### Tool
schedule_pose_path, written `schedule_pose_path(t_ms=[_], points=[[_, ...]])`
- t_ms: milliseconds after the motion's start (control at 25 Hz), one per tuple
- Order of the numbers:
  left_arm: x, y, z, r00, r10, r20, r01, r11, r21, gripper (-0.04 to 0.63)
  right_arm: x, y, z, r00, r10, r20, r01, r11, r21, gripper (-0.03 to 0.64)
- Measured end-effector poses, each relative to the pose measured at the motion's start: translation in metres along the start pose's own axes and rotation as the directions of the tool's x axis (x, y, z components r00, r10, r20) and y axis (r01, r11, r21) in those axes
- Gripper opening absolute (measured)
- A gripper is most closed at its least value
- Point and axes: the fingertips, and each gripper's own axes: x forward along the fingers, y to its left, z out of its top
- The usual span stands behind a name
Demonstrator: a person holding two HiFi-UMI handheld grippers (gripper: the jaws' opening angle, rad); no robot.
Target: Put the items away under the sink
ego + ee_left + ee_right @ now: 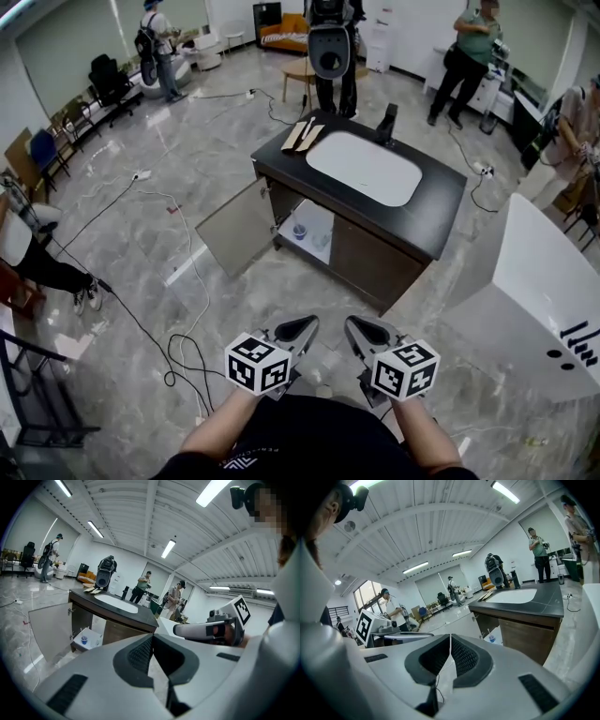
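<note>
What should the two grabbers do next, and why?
Probably step closer to the cabinet first. The left gripper and the right gripper are both shut on nothing and held near the body, well apart from the cabinet. Its door stands open, and tan items lie on the counter beside the sink, likely the things to fetch.

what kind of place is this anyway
Probably a lab or demo studio, not a home: a lone sink cabinet stands in the open, cables trail across the floor, and chairs line one side.
</note>
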Motion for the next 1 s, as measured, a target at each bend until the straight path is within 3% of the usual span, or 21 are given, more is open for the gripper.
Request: schedule_pose_path(t_ms=[320, 760, 1000], points=[[0.002, 0.023, 0.012, 0.997, 0.073, 0.029, -0.074, 0.997, 0.025, -0.002, 0.023, -0.006, -0.003, 0.999, 0.039, -0.024, -0.039, 0.999, 0.023, 0.037], [0.020, 0.078, 0.041, 0.999, 0.049, 0.023, -0.049, 0.998, -0.026, -0.003, 0.086, -0.021, 0.022, 0.996, 0.048, -0.076, -0.046, 0.999, 0.018, 0.037], [0.034, 0.122, 0.059, 0.998, 0.060, -0.006, -0.060, 0.997, 0.041, -0.002, 0.130, -0.036, 0.047, 0.996, 0.033, -0.079, -0.031, 0.999, 0.021, 0.037]])
